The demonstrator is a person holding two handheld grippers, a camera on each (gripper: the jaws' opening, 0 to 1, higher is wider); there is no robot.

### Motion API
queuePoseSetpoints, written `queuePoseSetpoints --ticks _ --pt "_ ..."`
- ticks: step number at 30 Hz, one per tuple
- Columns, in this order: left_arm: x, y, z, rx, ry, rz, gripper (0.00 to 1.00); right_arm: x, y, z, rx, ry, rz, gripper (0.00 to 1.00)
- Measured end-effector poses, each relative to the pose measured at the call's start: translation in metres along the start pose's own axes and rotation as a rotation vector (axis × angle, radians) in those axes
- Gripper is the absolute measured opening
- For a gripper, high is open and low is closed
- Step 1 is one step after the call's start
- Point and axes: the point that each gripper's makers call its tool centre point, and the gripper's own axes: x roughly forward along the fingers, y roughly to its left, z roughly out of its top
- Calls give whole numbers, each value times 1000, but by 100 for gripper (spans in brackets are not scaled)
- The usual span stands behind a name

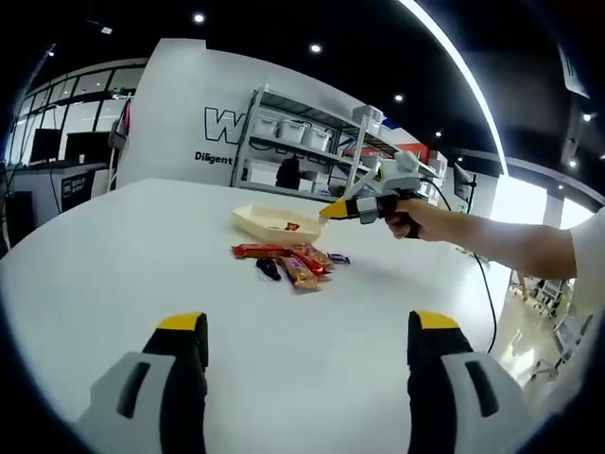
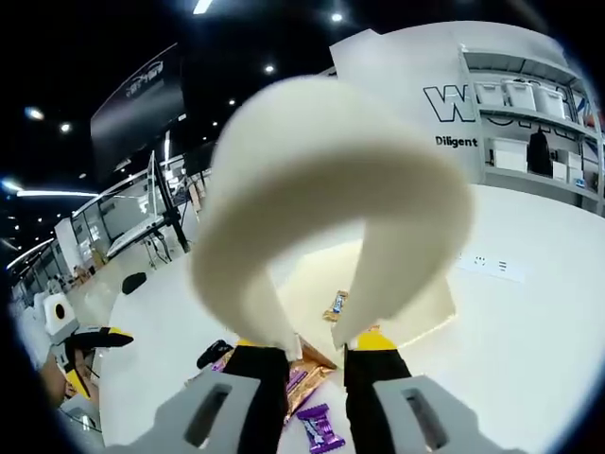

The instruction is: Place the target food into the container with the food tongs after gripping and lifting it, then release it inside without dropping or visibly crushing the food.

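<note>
Tongs (image 2: 331,189) clamped in right hand-held gripper (image 2: 315,352) above container (image 2: 430,307).

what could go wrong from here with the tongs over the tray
1. The tongs sit between the right gripper jaws with a wrapped snack at their tips over the tray; opening too early or off to the side could drop it outside.
2. Squeezing harder could crush the snack.
3. The snack pile lies close beside the tray, so a low sweep could scatter it. The left gripper is open and far back.
</note>
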Motion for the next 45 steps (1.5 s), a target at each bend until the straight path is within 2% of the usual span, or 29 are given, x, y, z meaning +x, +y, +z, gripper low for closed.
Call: queuePoseSetpoints --ticks 5,9,14,15,18,22,24,33,38,39,42,45 --pt "6 -7 -1 7 6 -5 94 -9 -3 -11 -6 16 4 15" --pt "9 -10 0 3 0 -12 94 -13 -5 -24 -1 31 8 16" --pt "11 -13 -2 12 6 -2 99 -15 -4 -37 -45 61 9 16" --pt "12 -9 -3 20 13 14 99 -15 -3 -41 -81 76 10 16" --pt "10 -2 -2 84 29 45 99 -13 -2 -46 -111 93 9 17" --pt "8 -5 2 105 16 39 99 -12 -5 -51 -119 115 9 16" --pt "8 -8 2 115 22 29 99 -11 -2 -60 -141 145 12 16" --pt "7 -12 -4 97 36 16 98 -10 -15 -63 -185 178 5 19" --pt "4 -15 -3 85 29 0 97 -6 -17 -71 -161 209 8 19" --pt "4 -14 -3 85 29 1 97 -6 -15 -67 -163 200 5 19" --pt "3 -13 -4 89 31 6 96 -5 -17 -67 -169 219 -7 18" --pt "-1 -14 -9 95 41 -2 96 -7 -19 -68 -133 223 -21 13"
